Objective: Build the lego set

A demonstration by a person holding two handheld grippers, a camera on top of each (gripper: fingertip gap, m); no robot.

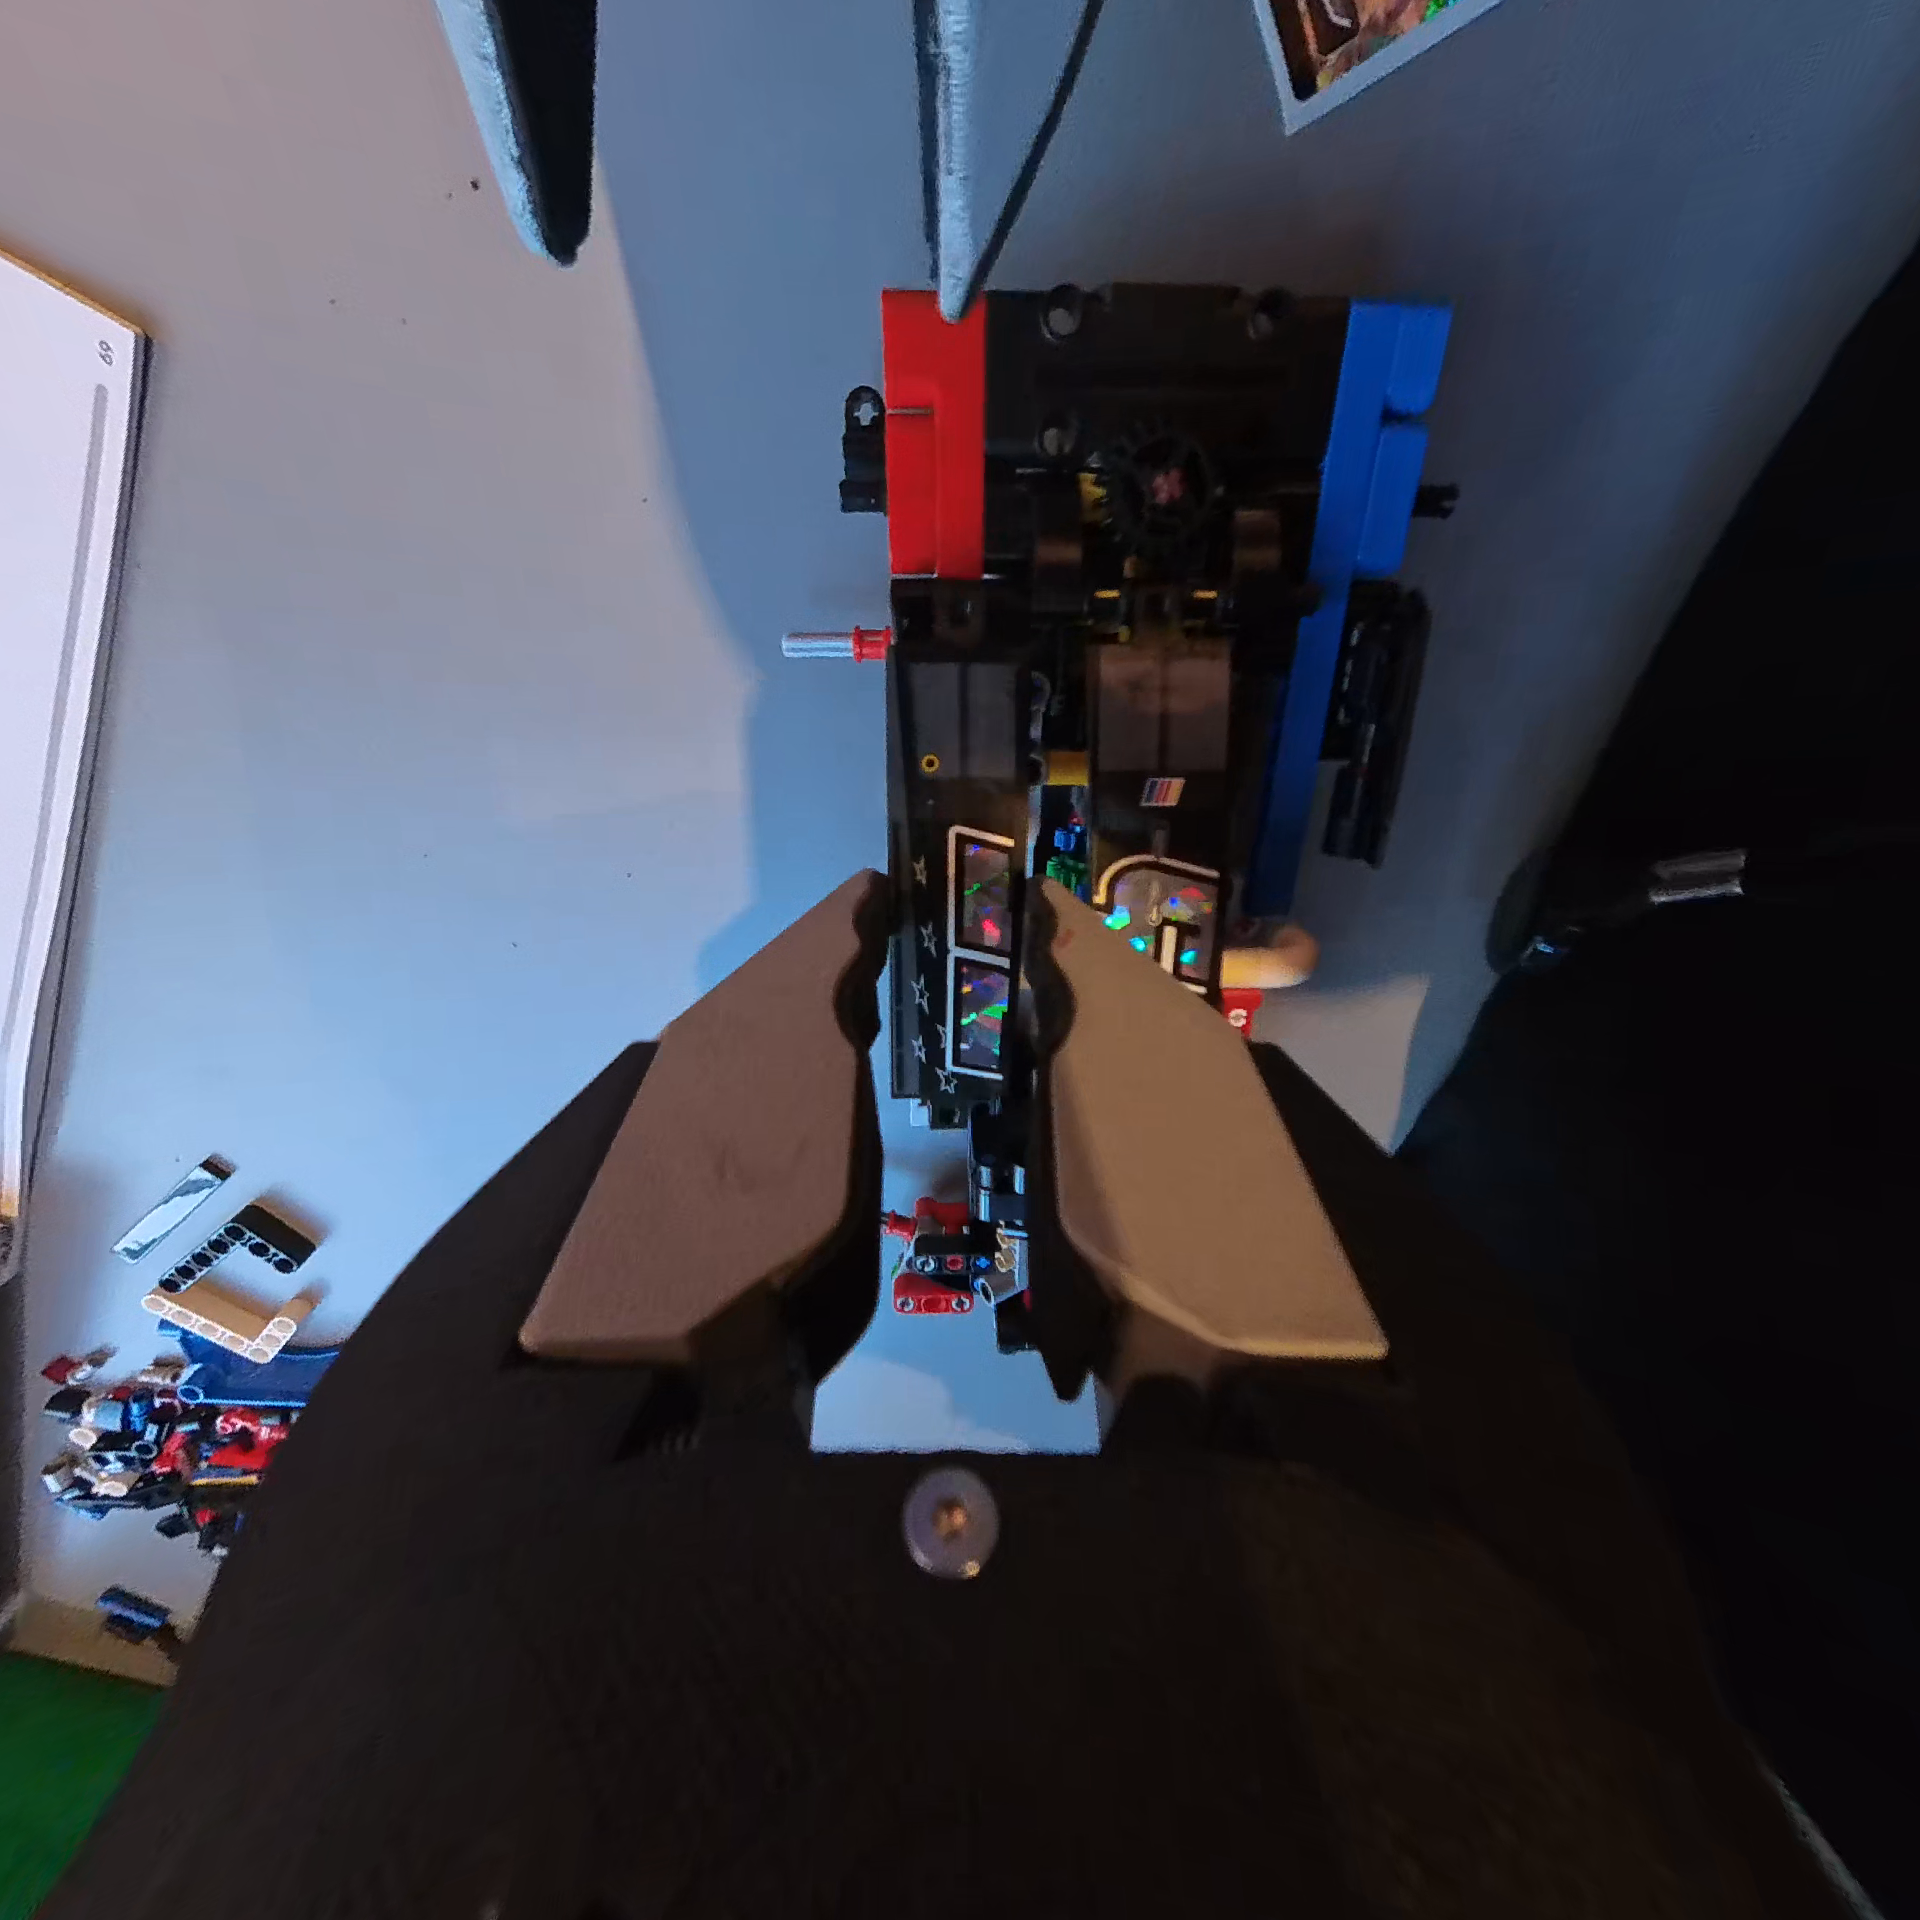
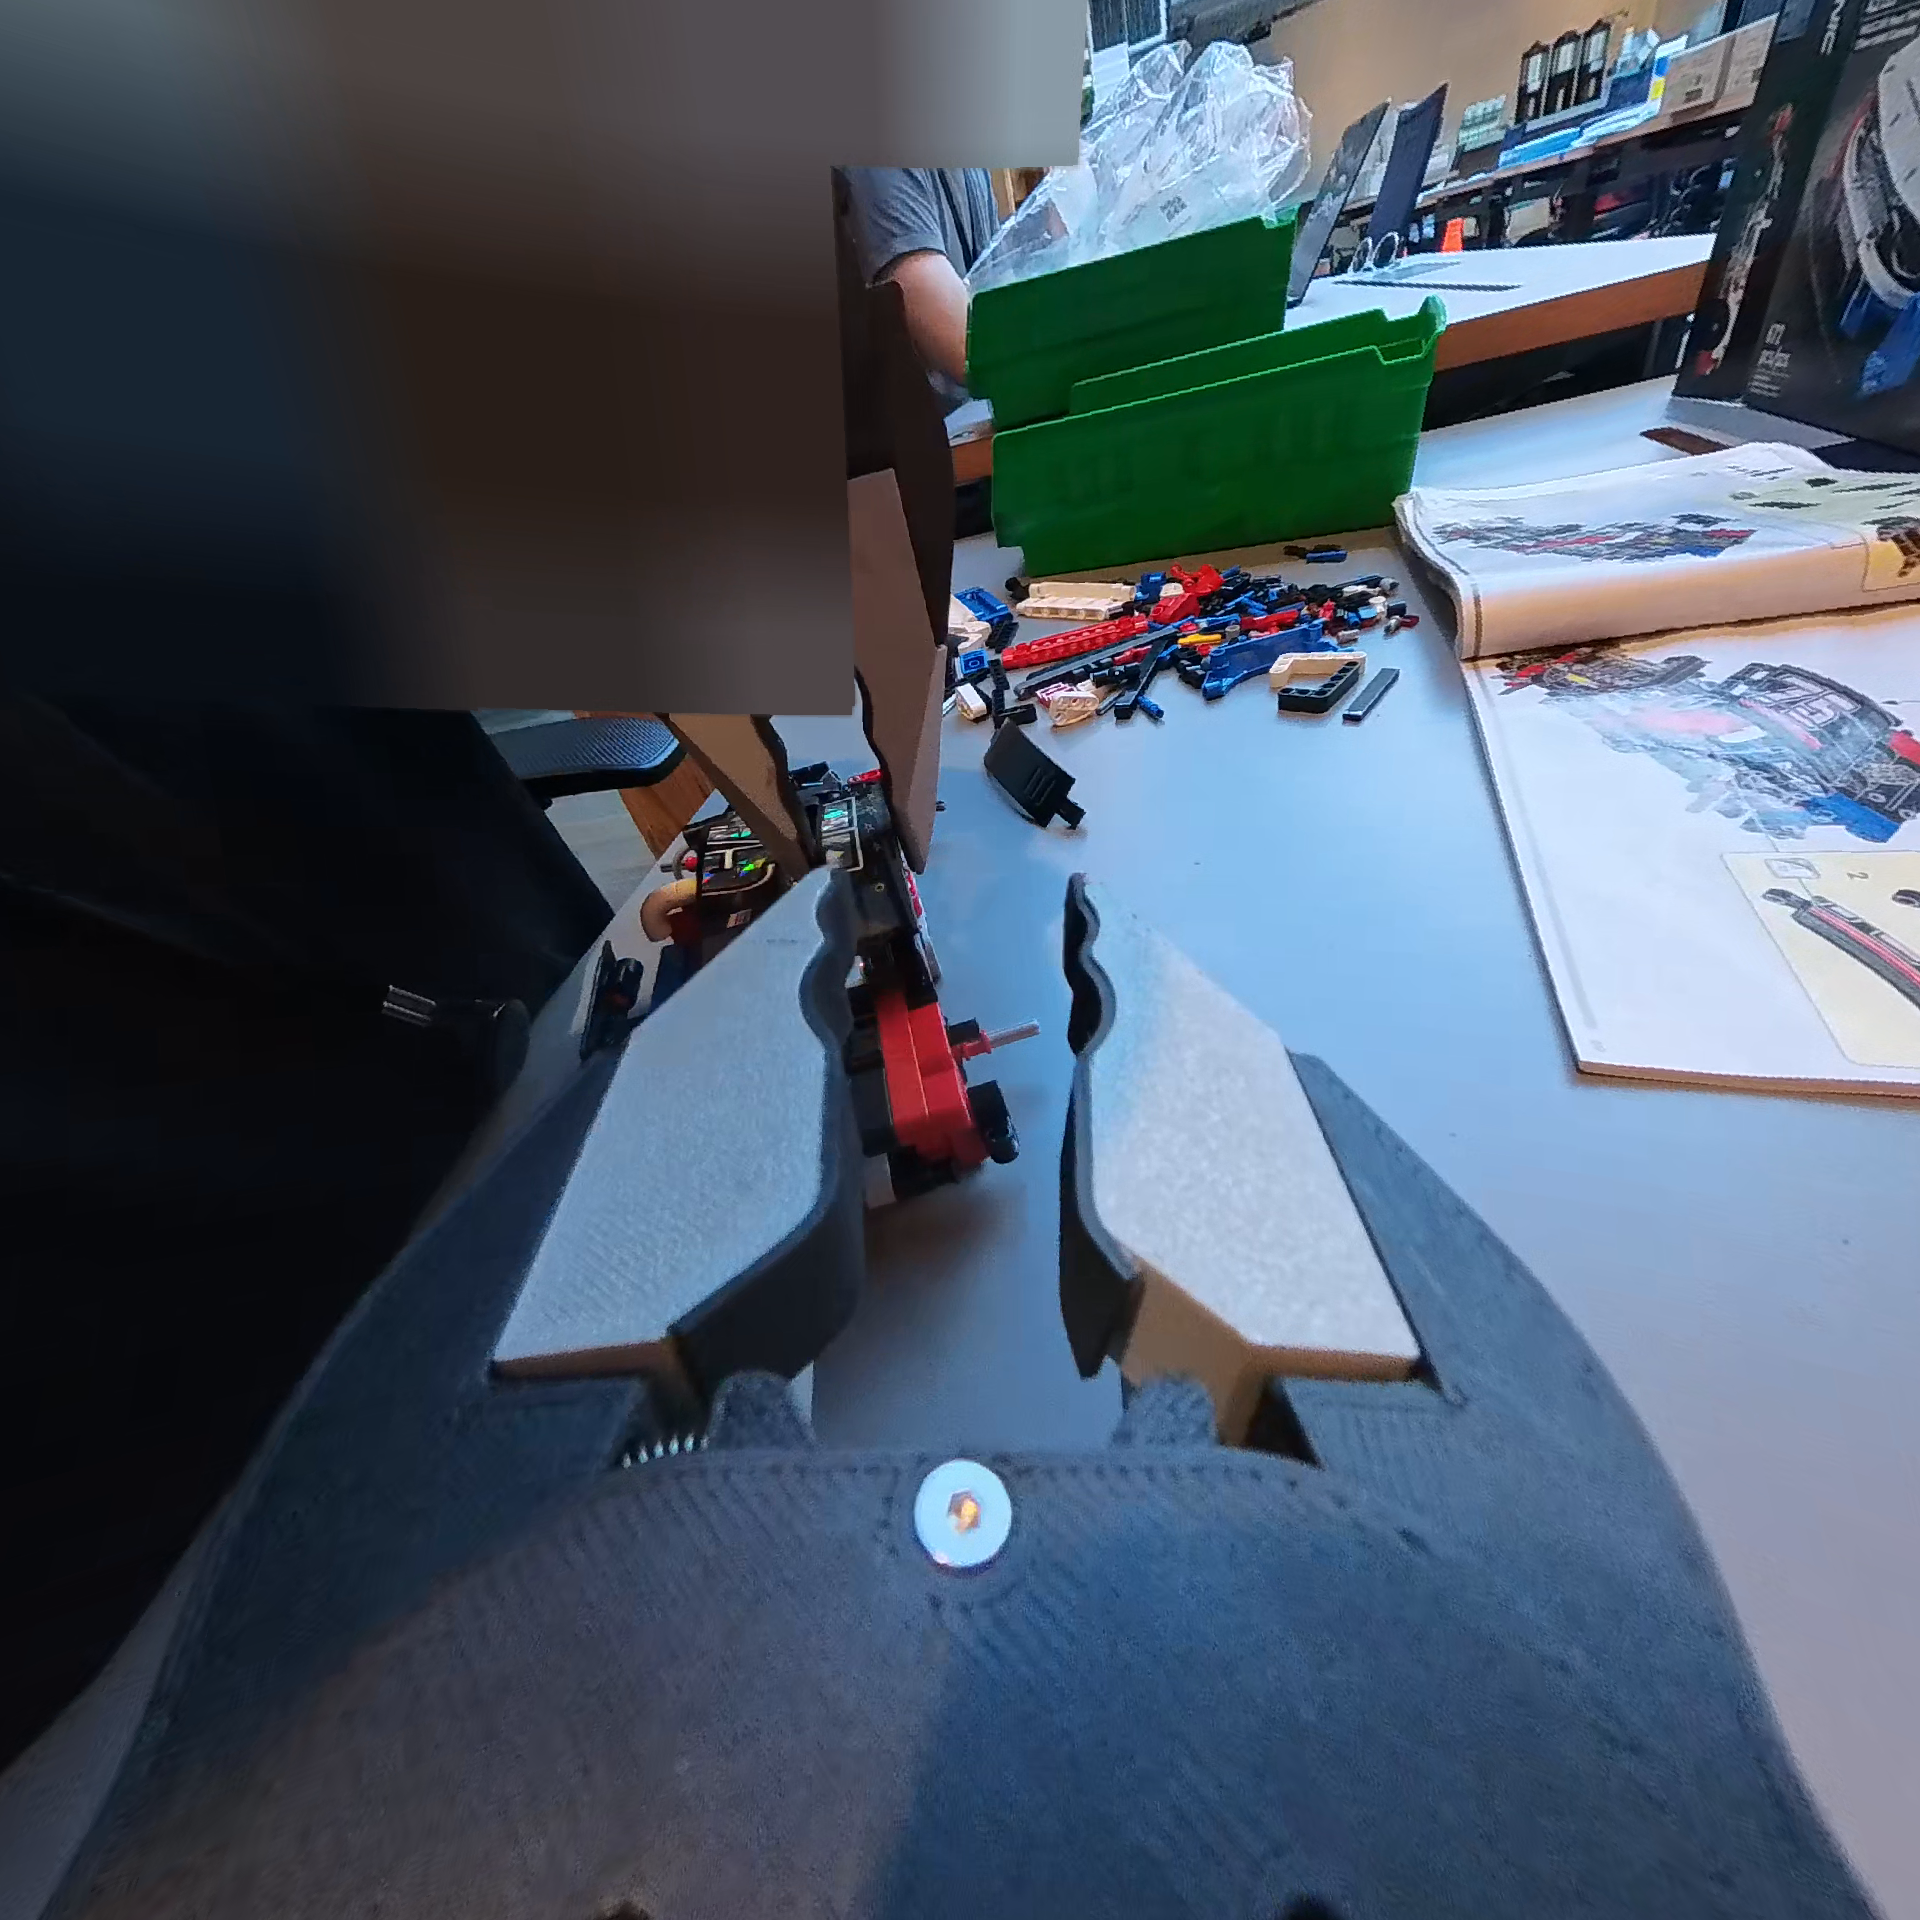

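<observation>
Though unseen leftward, green bins (image 2: 1205, 457) rightward.

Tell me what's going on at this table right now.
A person is building a toy car with a handheld gripper in each hand. The left gripper has its jaws shut on the black panel end of the half-built car. The right gripper is open, with one finger touching the car's red end. Loose bricks, green bins and an open instruction booklet sit on the table.
</observation>
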